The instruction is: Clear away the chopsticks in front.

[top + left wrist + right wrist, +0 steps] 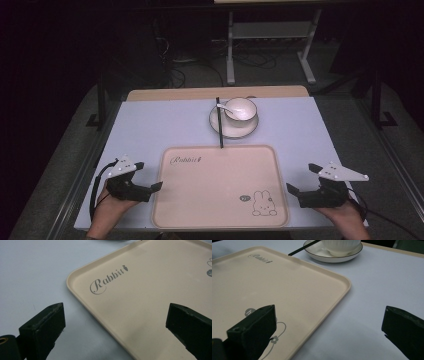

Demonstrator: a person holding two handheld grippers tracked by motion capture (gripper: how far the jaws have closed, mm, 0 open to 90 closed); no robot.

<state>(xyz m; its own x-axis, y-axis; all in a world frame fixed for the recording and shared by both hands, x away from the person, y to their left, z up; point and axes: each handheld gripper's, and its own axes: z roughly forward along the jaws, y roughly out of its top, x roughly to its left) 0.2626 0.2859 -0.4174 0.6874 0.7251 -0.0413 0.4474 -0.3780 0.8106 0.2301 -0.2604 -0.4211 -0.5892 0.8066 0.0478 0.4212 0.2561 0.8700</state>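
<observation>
Two hand-held grippers, left gripper (156,186) and right gripper (291,189), flank the empty beige tray (220,210) on the worktop (150,125), fingers spread wide, holding nothing. Well beyond, a bowl (240,108) sits on its saucer (224,128), a black chopstick (219,122) pointing toward the tray.

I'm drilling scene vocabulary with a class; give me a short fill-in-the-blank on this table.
1. The word printed on the beige tray reads ____.
2. The white bowl sits on a ____.
3. The animal drawn at the tray's corner is a ____.
4. Both grippers' jaws stand ____.

Missing words: Rabbit; saucer; rabbit; open
</observation>
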